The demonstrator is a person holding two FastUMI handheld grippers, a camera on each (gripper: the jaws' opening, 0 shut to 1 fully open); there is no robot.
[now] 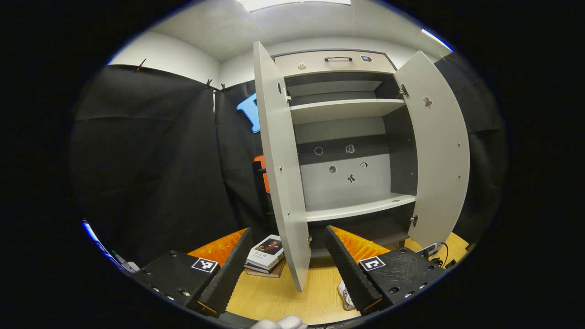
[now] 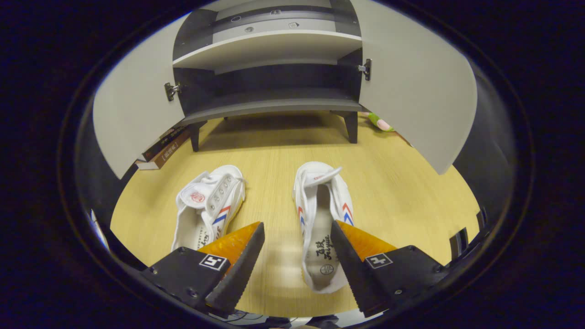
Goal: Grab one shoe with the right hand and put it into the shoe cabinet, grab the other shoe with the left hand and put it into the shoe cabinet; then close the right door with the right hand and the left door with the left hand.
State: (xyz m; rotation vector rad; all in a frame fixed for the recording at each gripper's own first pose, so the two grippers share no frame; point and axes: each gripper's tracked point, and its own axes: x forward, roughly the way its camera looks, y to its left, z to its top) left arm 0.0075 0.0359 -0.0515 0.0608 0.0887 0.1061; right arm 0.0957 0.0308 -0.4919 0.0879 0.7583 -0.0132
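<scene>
Left gripper view: left gripper [image 1: 288, 260] raised, jaws wide and empty, facing the smooth grey shoe cabinet [image 1: 347, 137], both flat doors swung open; stacked books [image 1: 266, 256] on the wood-grain table [image 1: 279, 297].

Right gripper view: right gripper [image 2: 297, 256] low, jaws wide, empty (ridged inner faces), above two white canvas shoes: left shoe [image 2: 208, 208] tilted, right shoe [image 2: 322, 224] straight, both before the cabinet.

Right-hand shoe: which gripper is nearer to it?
Right. The right gripper hangs open just above the right-hand shoe, one finger over its heel. The left gripper is open, held higher, facing the cabinet.
</scene>
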